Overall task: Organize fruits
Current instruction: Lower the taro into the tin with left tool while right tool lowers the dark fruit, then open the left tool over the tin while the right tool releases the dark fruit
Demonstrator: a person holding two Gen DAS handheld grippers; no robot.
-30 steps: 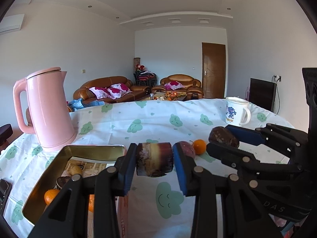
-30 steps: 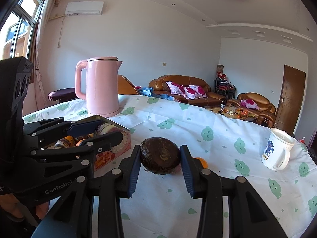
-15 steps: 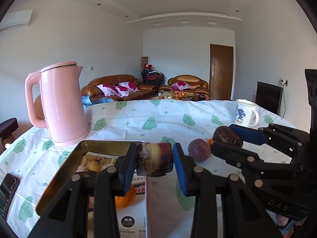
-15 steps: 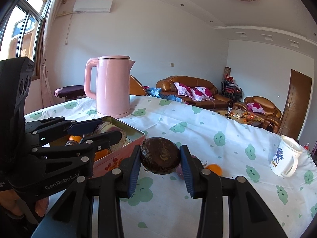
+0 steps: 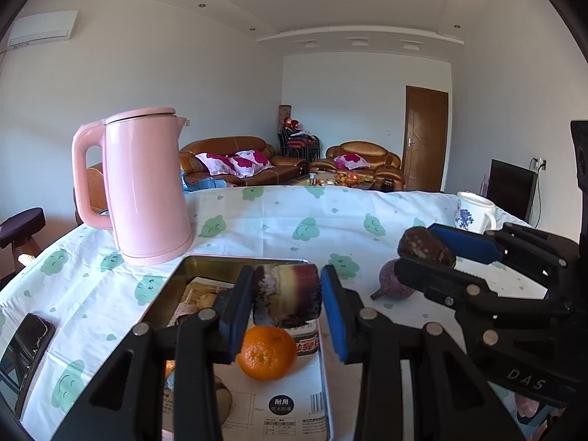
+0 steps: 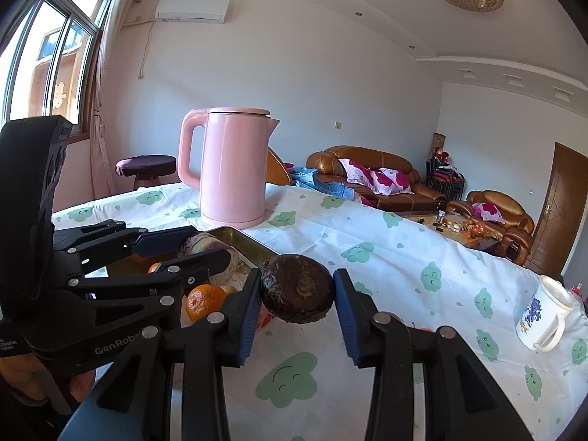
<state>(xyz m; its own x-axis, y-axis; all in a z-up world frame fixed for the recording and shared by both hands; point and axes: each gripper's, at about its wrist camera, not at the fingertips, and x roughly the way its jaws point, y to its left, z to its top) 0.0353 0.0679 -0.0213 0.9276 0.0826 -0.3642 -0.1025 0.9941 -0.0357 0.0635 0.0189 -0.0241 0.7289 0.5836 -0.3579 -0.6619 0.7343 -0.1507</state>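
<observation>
Both grippers have travelled sideways across the table over the last second, and the tin (image 5: 235,261) that sat low and to the left of the left wrist view now lies directly under the left gripper (image 5: 286,296). That gripper is clenched on a cut, dark-skinned fruit chunk (image 5: 284,296) with a pale, purple-flecked face, held in the air above the tin's open mouth, with an orange (image 5: 266,352) resting in the tin just below it. The right gripper (image 6: 297,288) has come along beside it — its pads grasp a round, dark-brown fruit (image 6: 297,288), and in its own view the tin's near corner (image 6: 253,248) now sits just to the left of that fruit, where a second ago the tin was farther off. A purple passion fruit (image 5: 393,284) lies on the tablecloth (image 5: 257,220) near the right gripper, not yet collected. The kettle (image 5: 145,187) stands just behind the tin and the mug (image 6: 544,316) is well apart at the right edge. The shift suggests the carry is nearly done — the left piece looks ready to be lowered and let go into the tin, while the right fruit probably needs to move a little further left before it clears the rim. The drop should be gentle, since the orange is right beneath.
</observation>
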